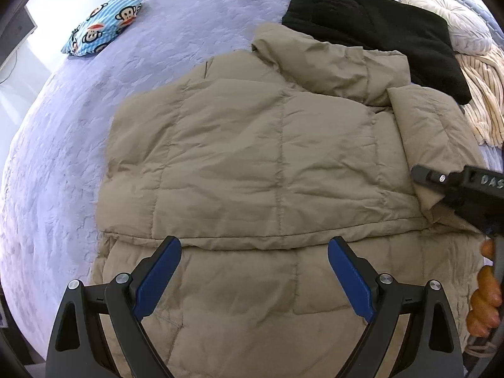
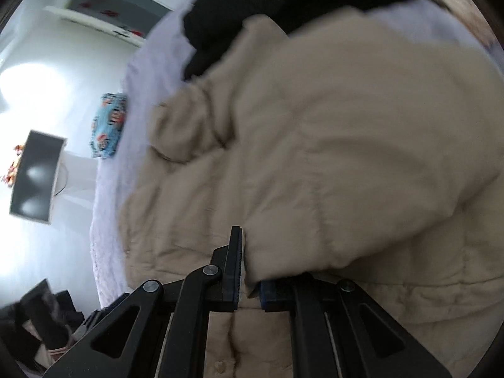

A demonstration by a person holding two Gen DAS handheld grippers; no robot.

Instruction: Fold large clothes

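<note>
A large beige quilted jacket (image 1: 252,157) lies spread on a lavender bed (image 1: 78,145), its hood toward the far side. One sleeve (image 1: 431,132) is lifted and folded over the right part of the body. My left gripper (image 1: 254,271) hovers open above the jacket's near hem, blue pads wide apart with nothing between them. My right gripper (image 1: 425,186) enters from the right edge, shut on the sleeve's cuff. In the blurred right wrist view the right gripper (image 2: 250,271) pinches a fold of the jacket (image 2: 315,145) between its fingers.
A black garment (image 1: 371,28) lies beyond the hood, with a cream striped cloth (image 1: 485,94) and a pale pillow (image 1: 456,22) at the far right. A folded blue monkey-print cloth (image 1: 104,22) sits at the bed's far left. A person's fingers (image 1: 485,296) hold the right gripper's handle.
</note>
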